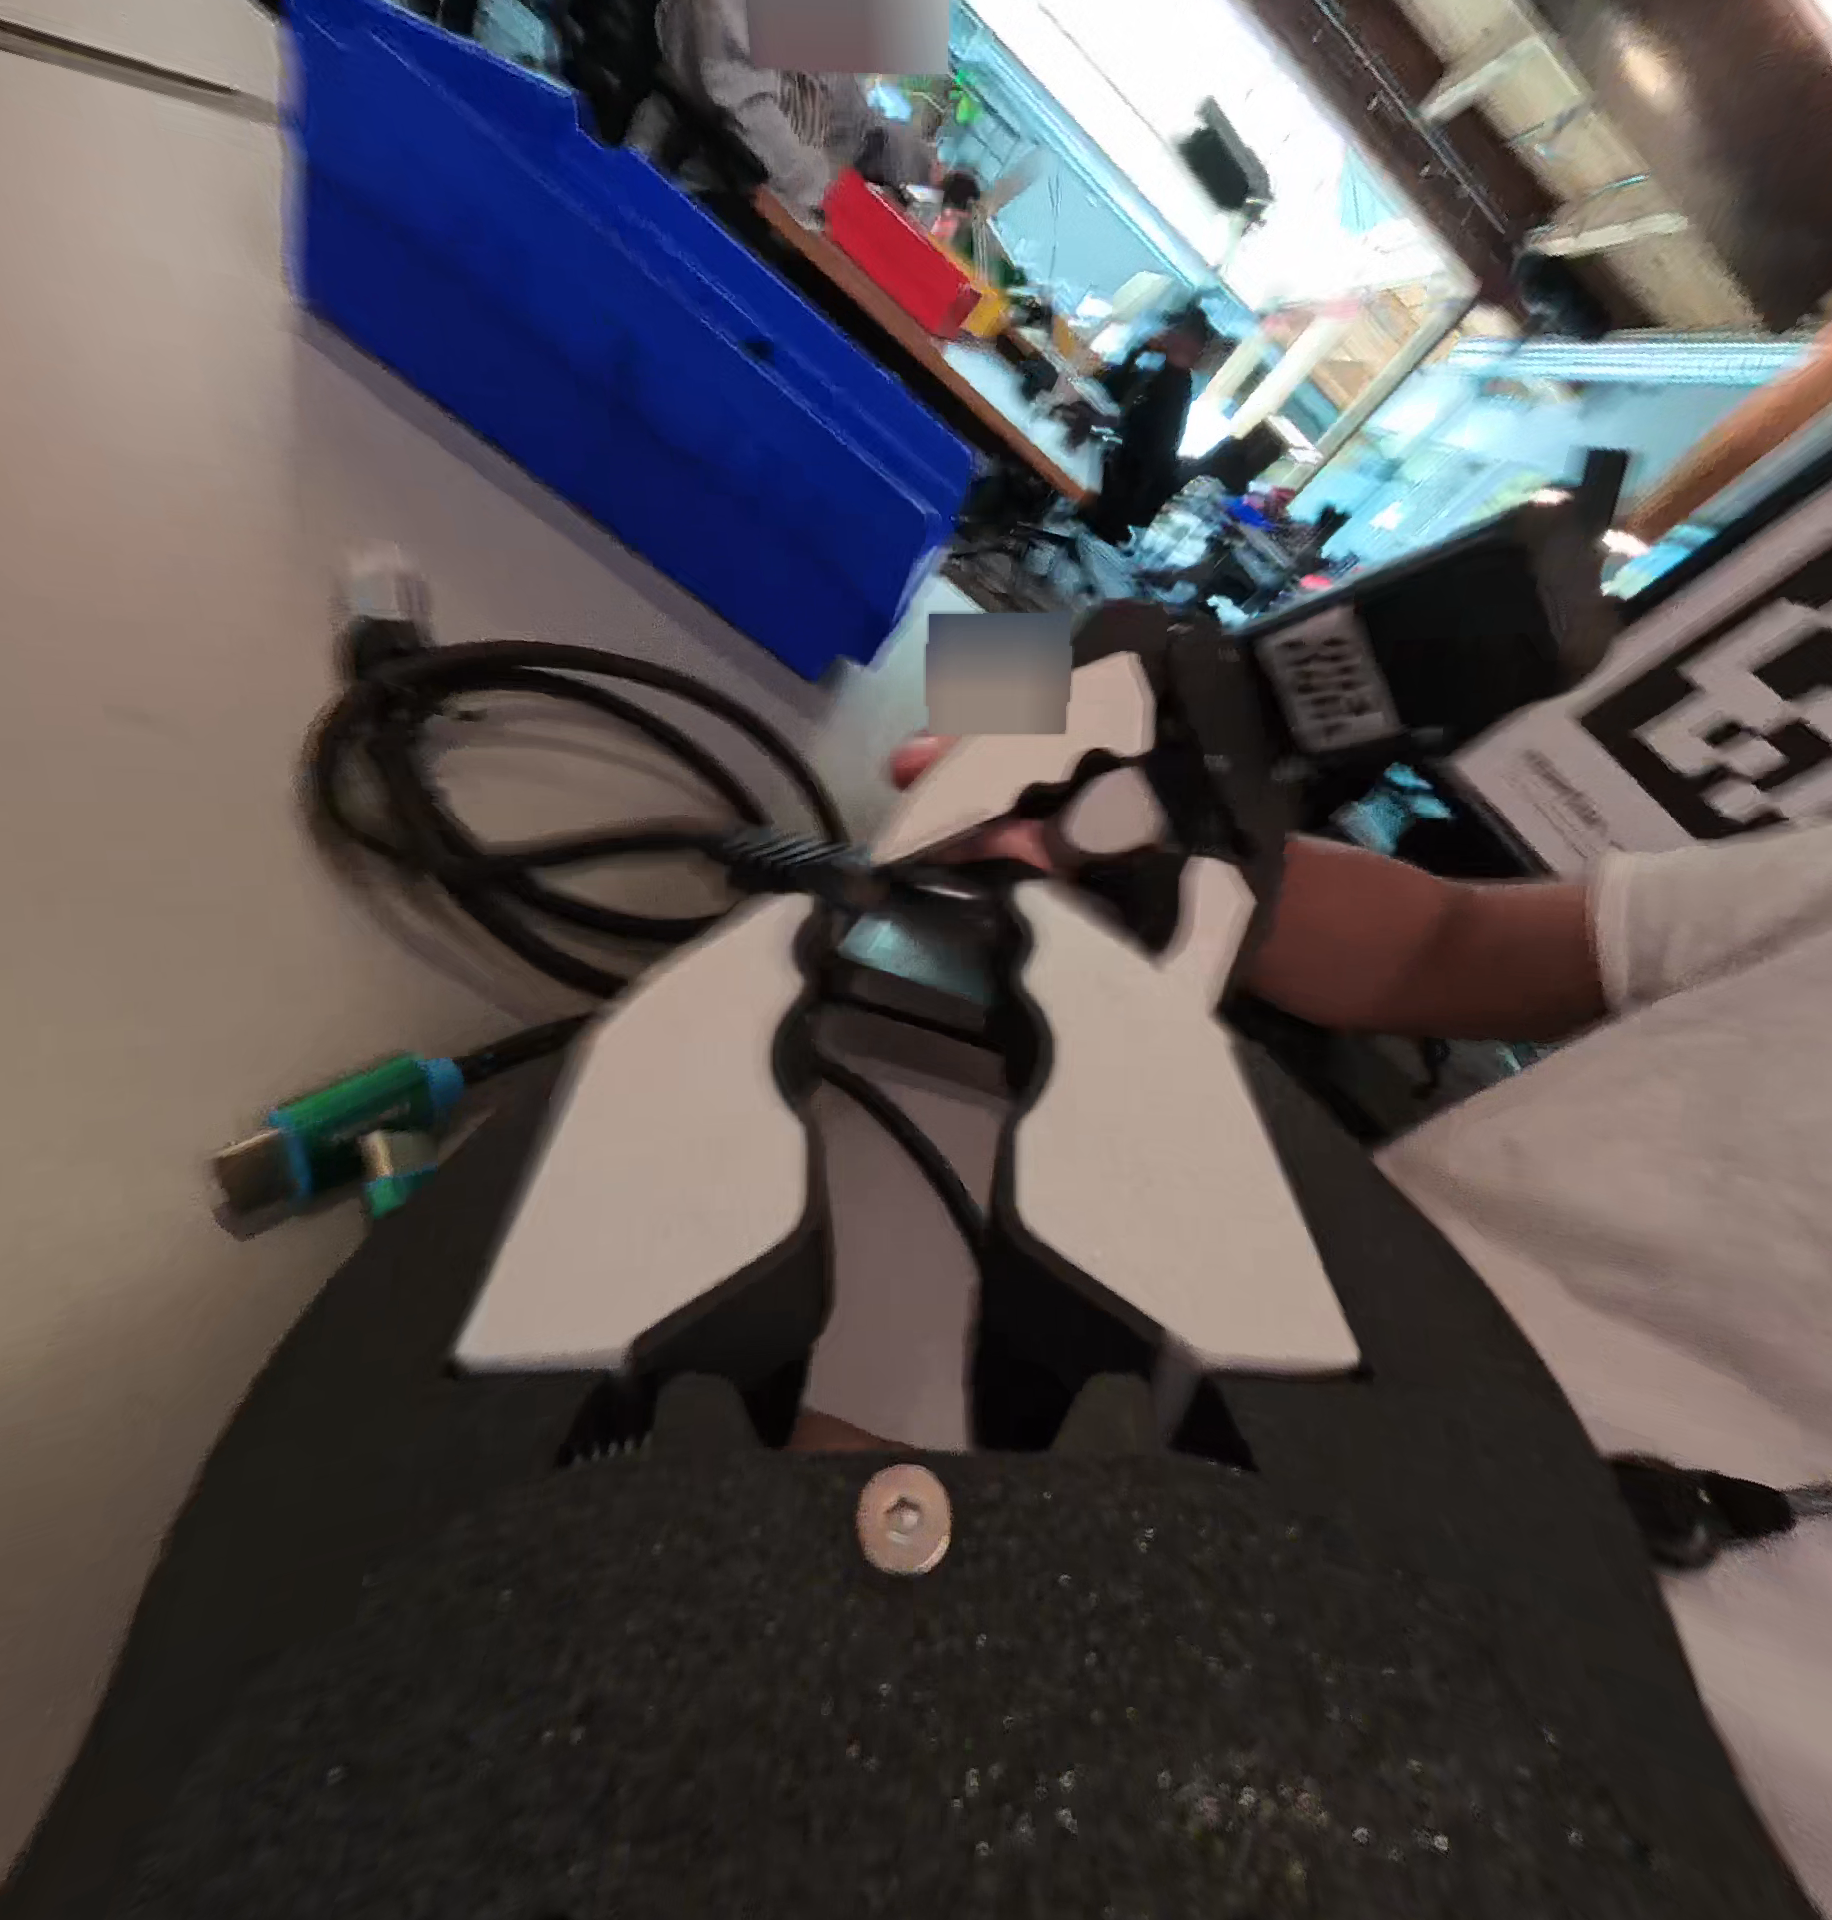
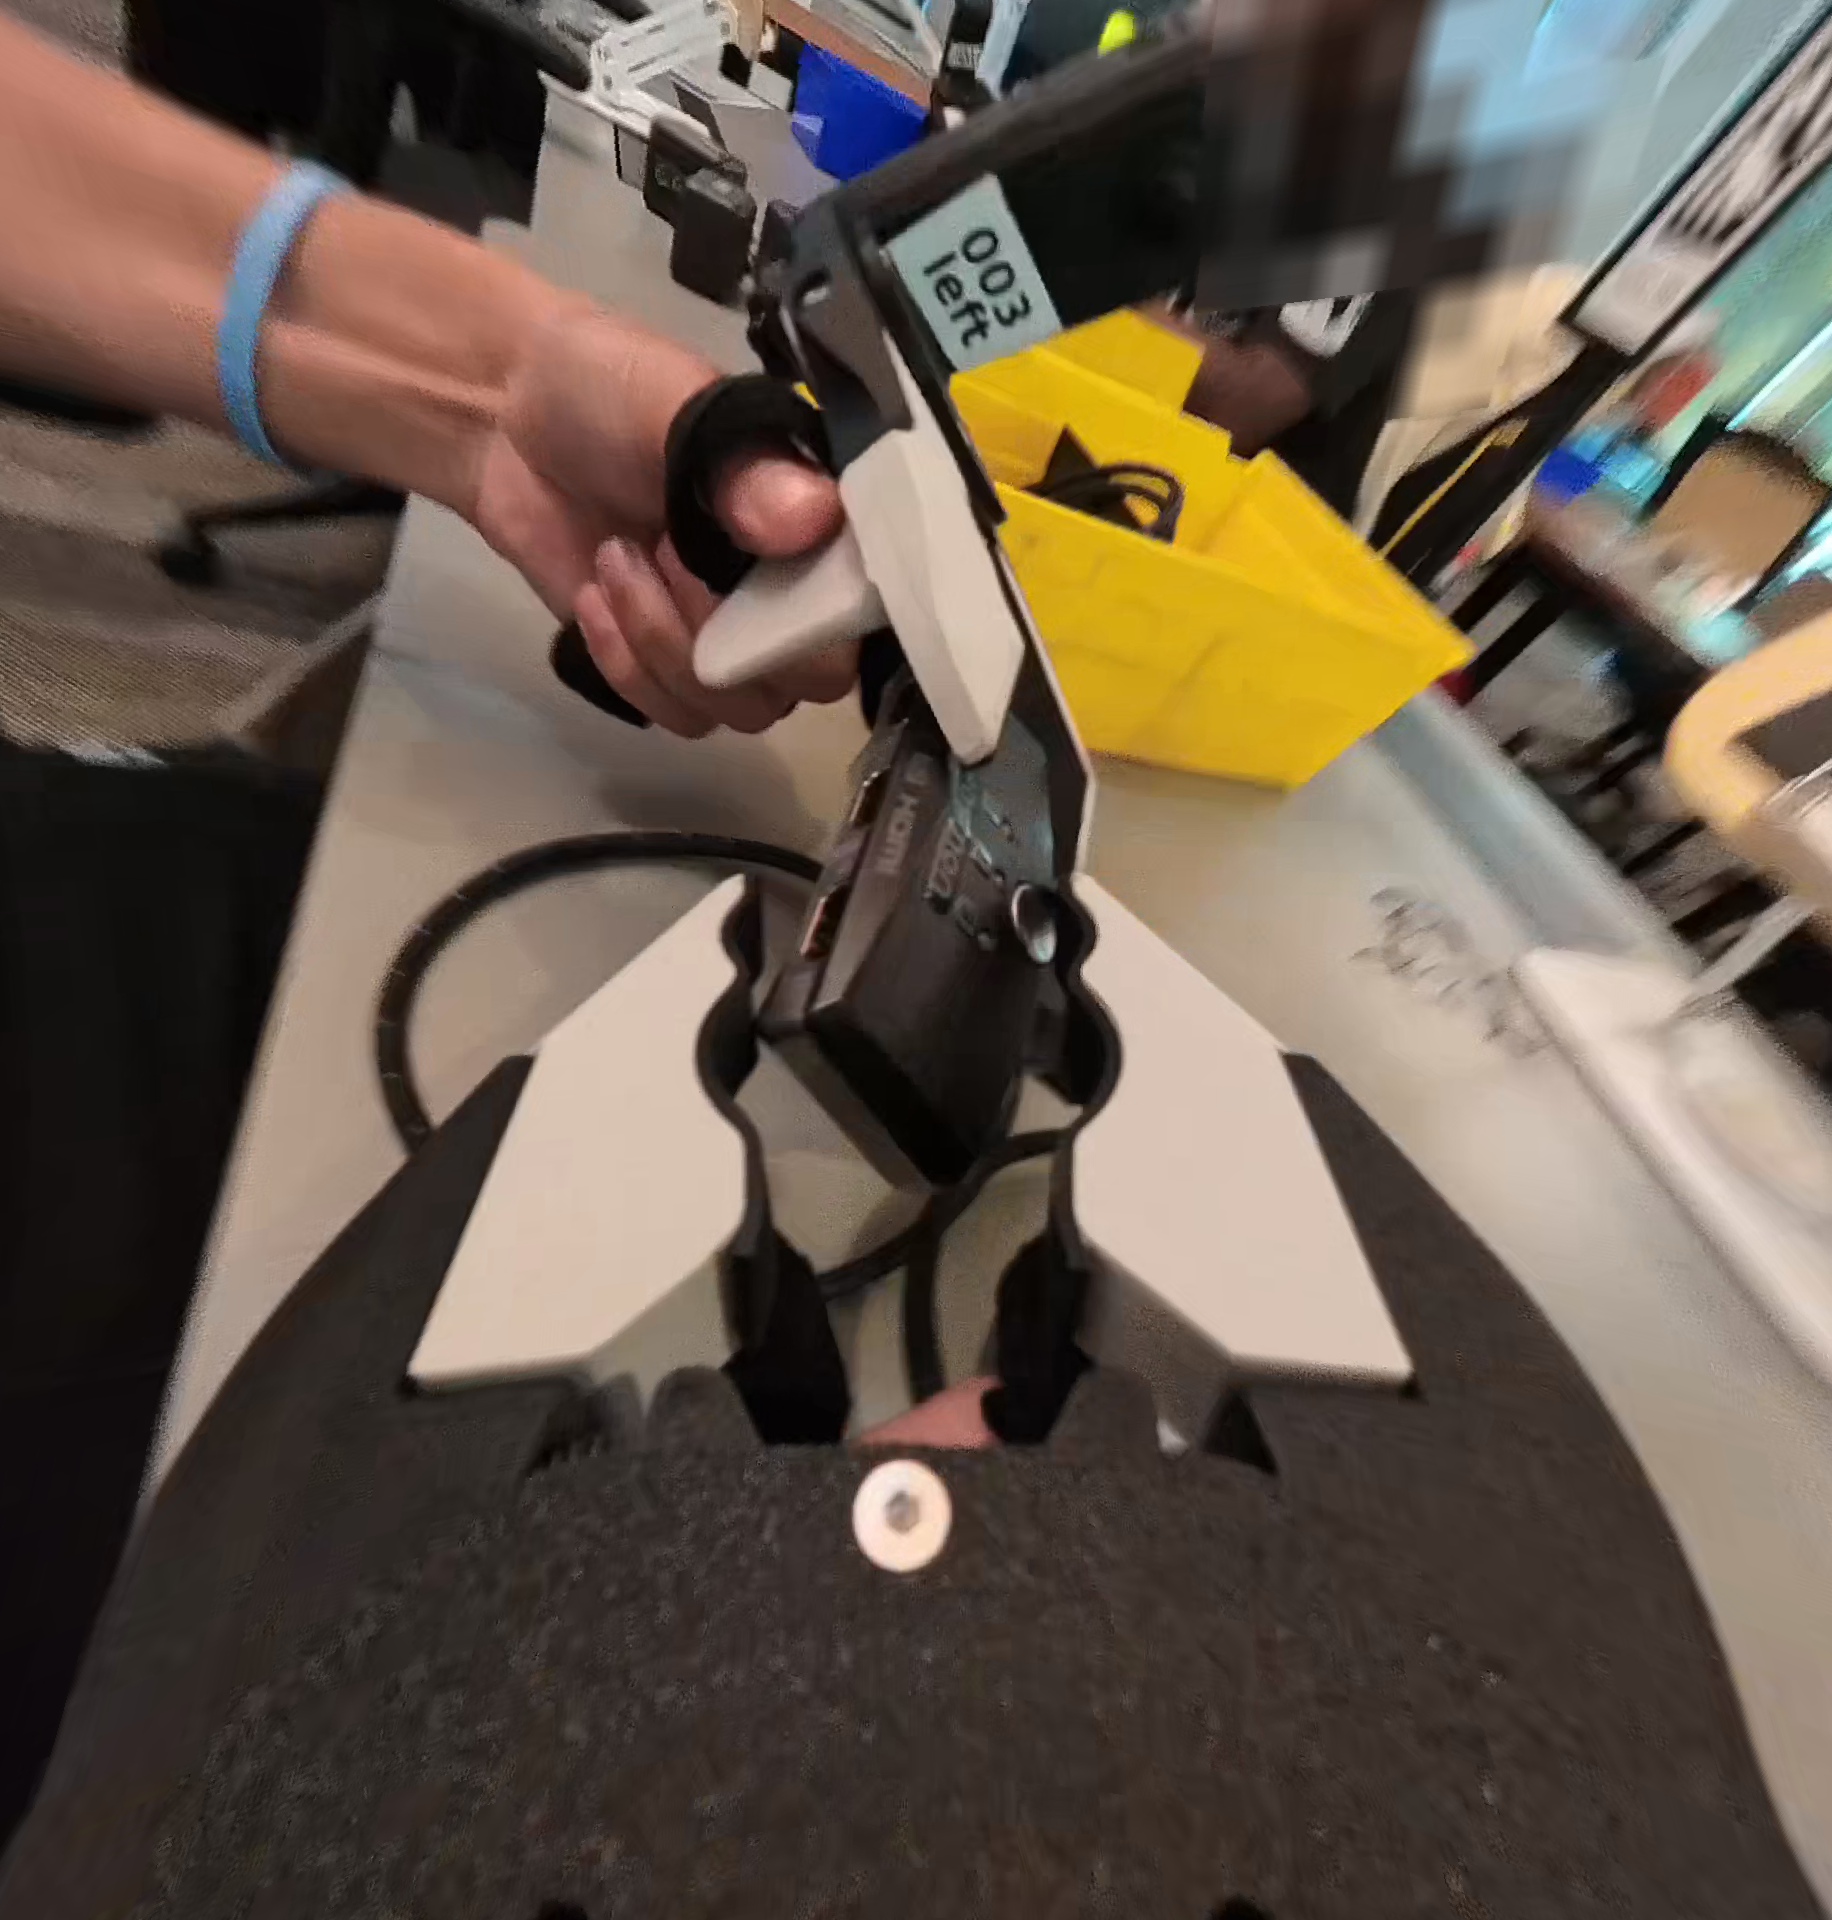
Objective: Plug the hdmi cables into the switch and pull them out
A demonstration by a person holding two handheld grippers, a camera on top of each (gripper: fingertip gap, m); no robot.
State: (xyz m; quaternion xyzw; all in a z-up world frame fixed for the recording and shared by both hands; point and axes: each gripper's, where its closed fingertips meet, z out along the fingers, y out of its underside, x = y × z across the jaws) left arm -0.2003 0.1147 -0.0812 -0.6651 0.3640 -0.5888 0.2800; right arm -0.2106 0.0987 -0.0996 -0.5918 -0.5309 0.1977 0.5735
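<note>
Spanning the scene, the pale table (image 2: 1255, 935) bears a blue bin (image 1: 600, 343) and a yellow bin (image 2: 1203, 603). Over it, the right gripper (image 2: 917, 997) has its white fingers (image 2: 621, 1122) closed against the sides of the black switch (image 2: 912, 997), tilted above the table. The left gripper (image 2: 953, 748) meets the switch's far end; whether it clamps it, I cannot tell. A black cable (image 1: 538, 790) lies coiled behind, its plug held by the right gripper in the left wrist view. A green-sleeved plug (image 1: 340, 1132) lies loose. The switch bears printed lettering, and the left gripper a small label (image 2: 974, 281).
</note>
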